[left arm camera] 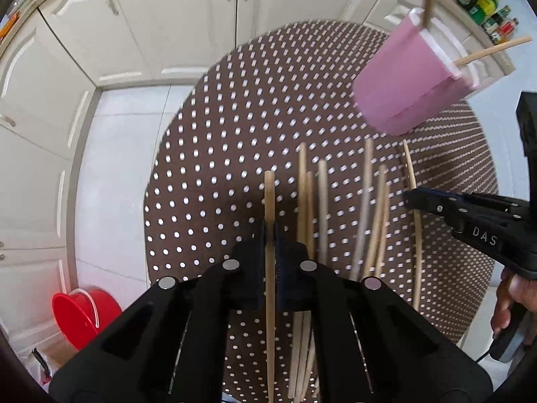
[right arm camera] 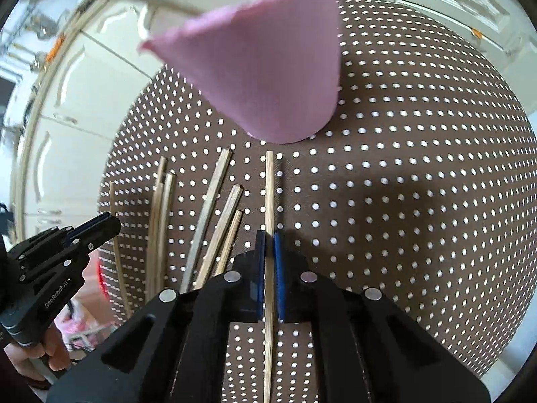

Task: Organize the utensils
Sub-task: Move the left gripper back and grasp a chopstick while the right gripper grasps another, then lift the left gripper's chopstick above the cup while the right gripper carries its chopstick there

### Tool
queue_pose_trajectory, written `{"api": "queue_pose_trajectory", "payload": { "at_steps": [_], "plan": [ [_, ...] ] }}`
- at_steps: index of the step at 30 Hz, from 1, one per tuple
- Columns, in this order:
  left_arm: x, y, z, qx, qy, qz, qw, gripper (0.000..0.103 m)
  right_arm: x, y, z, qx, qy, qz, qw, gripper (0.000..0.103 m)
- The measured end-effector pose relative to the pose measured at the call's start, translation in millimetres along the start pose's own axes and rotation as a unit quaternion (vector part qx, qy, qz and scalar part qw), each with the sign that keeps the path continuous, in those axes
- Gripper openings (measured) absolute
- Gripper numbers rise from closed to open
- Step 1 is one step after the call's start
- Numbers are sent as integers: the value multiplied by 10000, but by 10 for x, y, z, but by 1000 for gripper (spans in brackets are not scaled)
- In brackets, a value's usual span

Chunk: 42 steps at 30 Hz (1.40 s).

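Several wooden chopsticks (left arm camera: 367, 201) lie on a round table with a brown dotted cloth (left arm camera: 235, 117). My left gripper (left arm camera: 270, 231) is shut on one chopstick (left arm camera: 269, 194) above the cloth. My right gripper (right arm camera: 269, 238) is shut on another chopstick (right arm camera: 269, 194); it also shows in the left wrist view (left arm camera: 412, 196) at the right. A pink holder (left arm camera: 412, 80) stands at the far side of the table with chopsticks in it (left arm camera: 493, 50). In the right wrist view the holder (right arm camera: 265, 74) is just ahead of my held chopstick, and loose chopsticks (right arm camera: 214, 221) lie to the left.
White cabinets (left arm camera: 141, 23) ring the table. A red bucket (left arm camera: 84, 315) sits on the tiled floor at lower left. Bottles (left arm camera: 490, 10) stand on a counter at upper right. The left gripper (right arm camera: 100, 225) shows at the left in the right wrist view.
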<state>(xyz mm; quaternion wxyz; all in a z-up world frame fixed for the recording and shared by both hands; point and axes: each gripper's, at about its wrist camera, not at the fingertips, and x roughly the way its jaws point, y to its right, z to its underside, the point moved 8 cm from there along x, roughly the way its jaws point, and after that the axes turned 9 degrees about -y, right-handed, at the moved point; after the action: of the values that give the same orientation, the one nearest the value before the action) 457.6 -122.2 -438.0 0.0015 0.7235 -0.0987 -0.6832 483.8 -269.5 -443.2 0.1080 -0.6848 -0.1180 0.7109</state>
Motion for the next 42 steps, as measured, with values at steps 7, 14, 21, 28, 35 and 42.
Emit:
{"api": "queue_pose_trajectory", "payload": {
  "at_steps": [7, 14, 21, 28, 35, 42],
  "plan": [
    [-548, 119, -114, 129, 515, 224, 9983, 6, -478, 80, 75, 113, 517, -286, 9982, 4],
    [-1154, 233, -183, 299, 1118, 366, 9926, 6, -1055, 70, 243, 0, 1136, -407, 9927, 4],
    [-1472, 413, -187, 515, 1437, 450, 9873, 6, -1312, 8, 364, -35, 1531, -313, 9877, 4],
    [-1678, 592, -198, 744, 1669, 545, 9817, 6, -1699, -78, 415, -168, 1999, -249, 9794, 4],
    [-1994, 738, -337, 806, 2033, 809, 9724, 6, -2152, -137, 234, -291, 2628, -201, 9642, 4],
    [-2428, 830, -592, 738, 2622, 1087, 9560, 6, -2486, -206, -69, -486, 3117, -109, 9489, 4]
  ]
}}
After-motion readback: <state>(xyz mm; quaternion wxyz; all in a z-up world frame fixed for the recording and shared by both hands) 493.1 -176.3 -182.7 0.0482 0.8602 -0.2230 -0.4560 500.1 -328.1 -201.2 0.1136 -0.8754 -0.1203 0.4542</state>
